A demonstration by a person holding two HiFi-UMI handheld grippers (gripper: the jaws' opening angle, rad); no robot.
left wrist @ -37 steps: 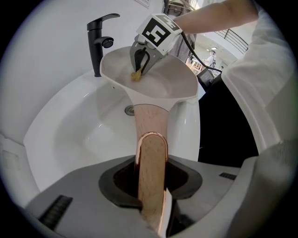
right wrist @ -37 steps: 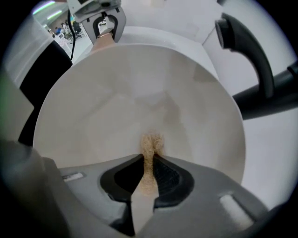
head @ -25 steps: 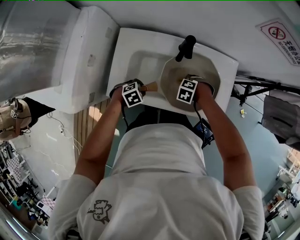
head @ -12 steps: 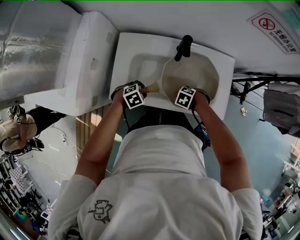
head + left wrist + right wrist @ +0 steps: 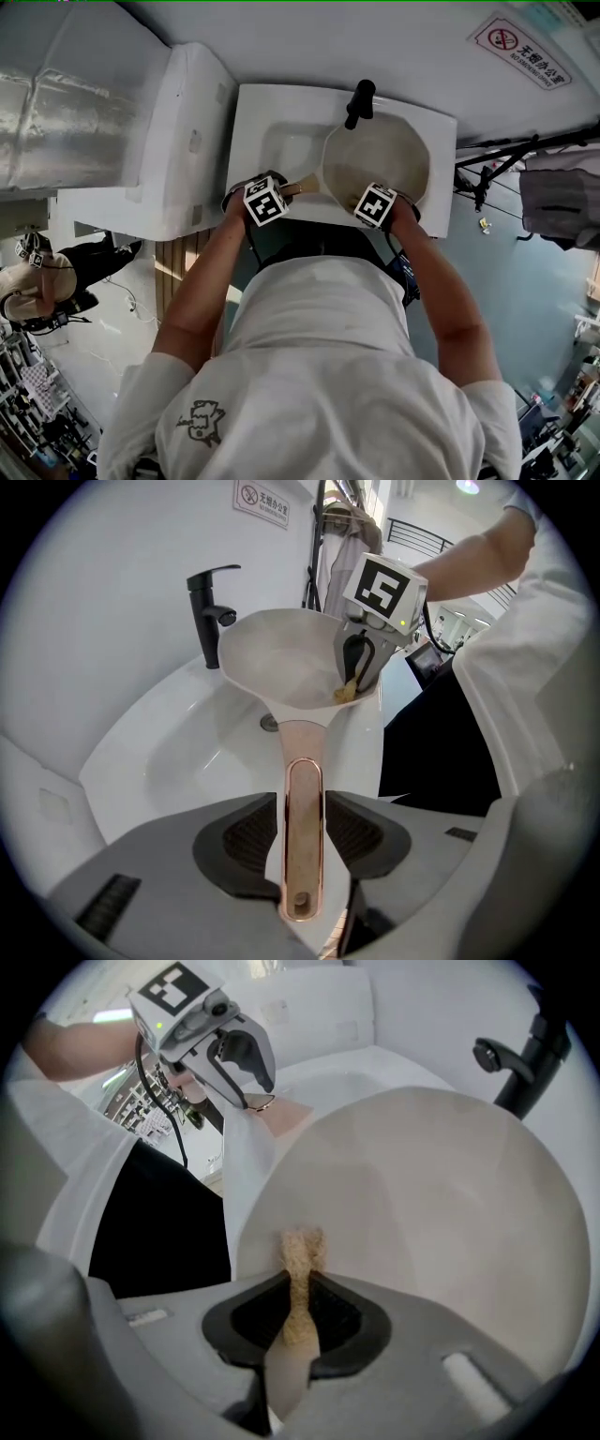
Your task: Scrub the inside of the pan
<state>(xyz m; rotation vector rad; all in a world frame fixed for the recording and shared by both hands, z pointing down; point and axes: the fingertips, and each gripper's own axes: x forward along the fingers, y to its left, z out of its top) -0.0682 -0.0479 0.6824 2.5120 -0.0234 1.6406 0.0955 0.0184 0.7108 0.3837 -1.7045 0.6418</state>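
A cream pan point(image 5: 375, 150) lies tilted over the right side of the white sink point(image 5: 281, 141), its inside point(image 5: 422, 1213) facing me. Its copper-edged handle point(image 5: 302, 827) runs between the jaws of my left gripper point(image 5: 286, 187). Those jaws are opening, though the pads still lie against the handle's sides. My right gripper point(image 5: 300, 1321) is shut on a tan fibrous scrubber point(image 5: 300, 1260). The scrubber's tip touches the pan's inner wall near the near rim. The left gripper view shows that gripper point(image 5: 361, 663) and the scrubber point(image 5: 347, 691) at the pan's edge.
A black faucet point(image 5: 359, 101) stands behind the pan at the sink's back. A white cabinet point(image 5: 178, 141) adjoins the sink on the left. A rack with hanging cloth point(image 5: 553, 197) stands to the right. My body presses against the sink's front edge.
The right gripper has drawn back from the middle of the pan to its near rim. The left gripper stays at the handle.
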